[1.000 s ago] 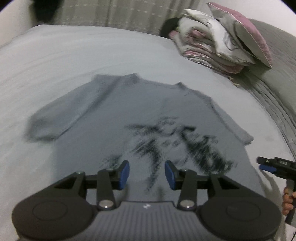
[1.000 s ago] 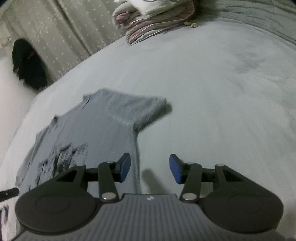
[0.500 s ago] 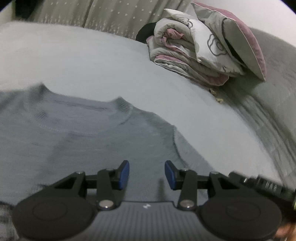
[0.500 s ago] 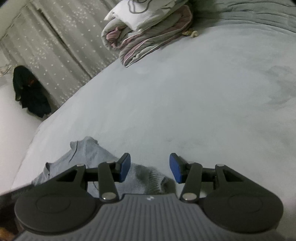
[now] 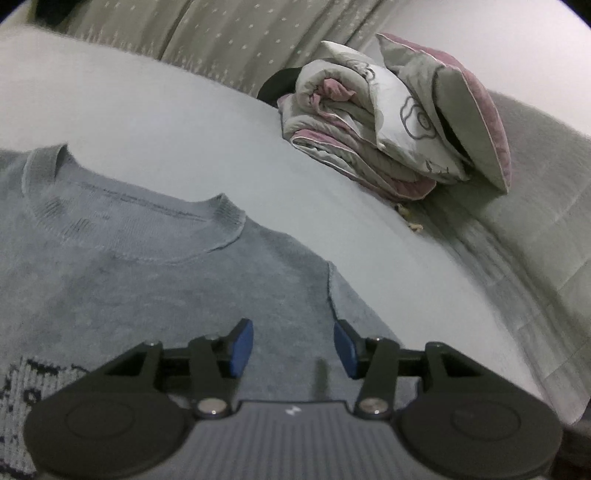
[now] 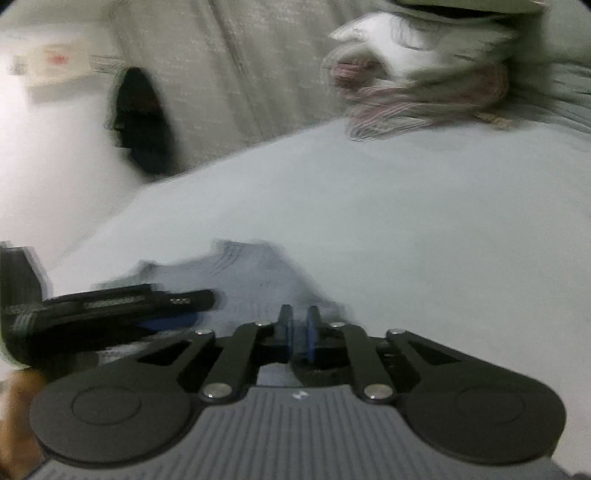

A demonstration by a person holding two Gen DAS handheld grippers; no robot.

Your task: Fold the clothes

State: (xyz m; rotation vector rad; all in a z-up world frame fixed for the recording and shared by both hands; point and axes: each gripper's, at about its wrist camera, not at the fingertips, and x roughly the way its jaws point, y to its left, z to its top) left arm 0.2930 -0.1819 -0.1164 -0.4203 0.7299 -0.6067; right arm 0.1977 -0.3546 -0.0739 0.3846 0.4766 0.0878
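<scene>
A grey knit sweater (image 5: 140, 280) with a dark pattern on its chest lies flat on the bed, neck toward the far side. My left gripper (image 5: 293, 349) is open, low over the sweater's right shoulder seam. In the blurred right wrist view my right gripper (image 6: 299, 334) is nearly closed at the sweater's sleeve (image 6: 255, 269); whether cloth sits between the pads is unclear. The left gripper (image 6: 110, 306) shows there at the left, close beside it.
The pale grey bed sheet (image 5: 166, 118) spreads all round. Folded quilts and a pillow (image 5: 399, 122) are stacked at the far right by a grey headboard (image 5: 535, 177). A curtain (image 5: 221, 33) hangs behind. A dark garment (image 6: 140, 122) hangs by the curtain.
Both grippers moved forward and down toward the sweater's right shoulder and sleeve. The right gripper went from open to nearly closed. The left gripper stayed open.
</scene>
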